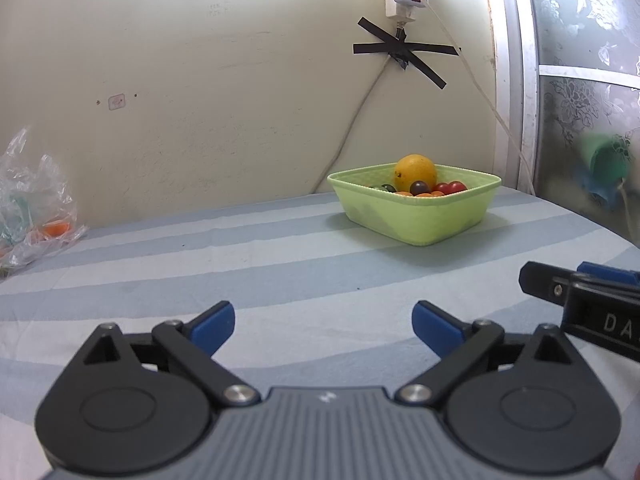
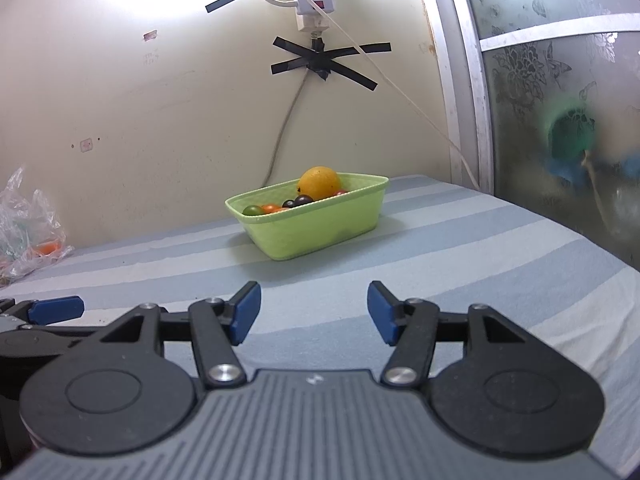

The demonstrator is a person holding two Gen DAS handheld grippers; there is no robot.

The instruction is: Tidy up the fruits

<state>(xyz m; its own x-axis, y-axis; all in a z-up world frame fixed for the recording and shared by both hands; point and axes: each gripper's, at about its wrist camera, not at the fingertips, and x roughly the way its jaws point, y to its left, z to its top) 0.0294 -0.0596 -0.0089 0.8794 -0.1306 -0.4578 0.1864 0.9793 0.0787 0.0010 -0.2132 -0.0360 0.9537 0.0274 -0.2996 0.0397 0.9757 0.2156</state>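
Note:
A light green basket (image 1: 420, 220) (image 2: 320, 228) stands on the striped cloth near the wall. In it lie a large orange (image 1: 415, 171) (image 2: 319, 182), red cherry tomatoes (image 1: 451, 188), a dark one (image 1: 419, 188) (image 2: 303, 200) and a green one (image 2: 252, 210). My left gripper (image 1: 323, 326) is open and empty, low over the cloth, well short of the basket. My right gripper (image 2: 314, 310) is open and empty too, beside it; its side shows at the right of the left wrist view (image 1: 580, 292).
A crumpled clear plastic bag (image 1: 32, 200) (image 2: 28, 224) with something orange inside lies at the far left by the wall. A cable (image 1: 352, 128) hangs down the wall behind the basket. A frosted glass door (image 1: 588, 80) (image 2: 560, 100) bounds the right side.

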